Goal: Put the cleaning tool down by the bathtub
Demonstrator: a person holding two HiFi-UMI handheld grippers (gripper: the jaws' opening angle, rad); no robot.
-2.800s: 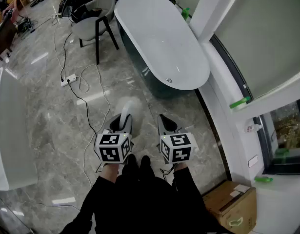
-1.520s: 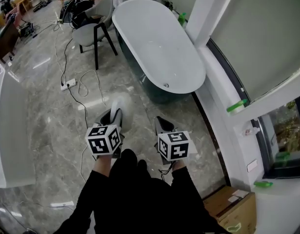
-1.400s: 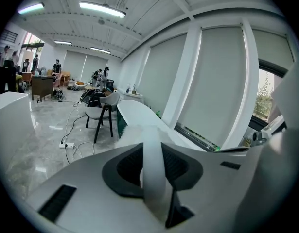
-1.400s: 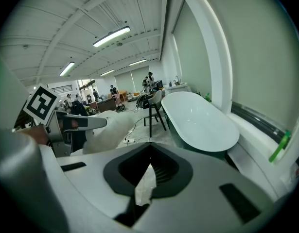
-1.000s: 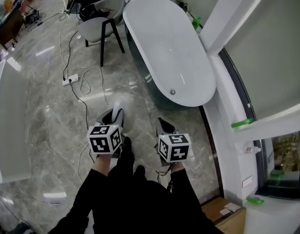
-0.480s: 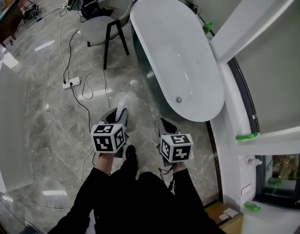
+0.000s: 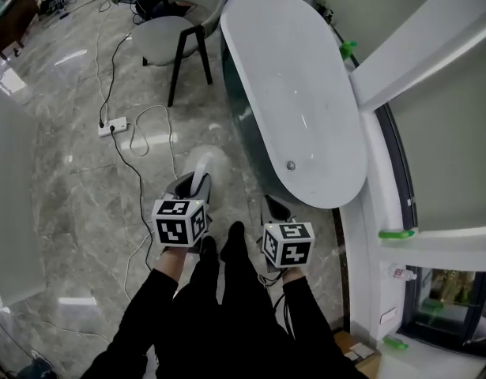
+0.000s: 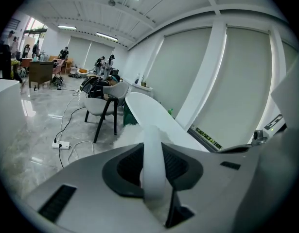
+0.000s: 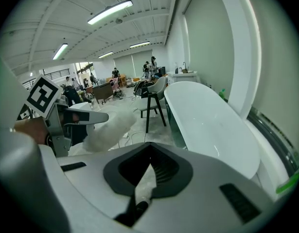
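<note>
Duster (image 7: 209,163) is clamped in left claw (image 7: 195,188); right claw (image 7: 276,210) closed, empty. Bathtub (image 7: 306,93) now closer, just right: set-down can begin.

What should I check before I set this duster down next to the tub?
1. Grip on tool: ok. The left gripper is shut on the duster by its handle.
2. Other hand free: ok. The right gripper is shut with nothing in it.
3. Near the bathtub: ok. Its near end lies just ahead, to the right.
4. Cable out of the way: ok. It runs left of the left gripper, away from the tub.
5. Drop spot on the floor: looks bare, though the duster hides part of it.
6. Height above the floor: cannot tell.
</note>
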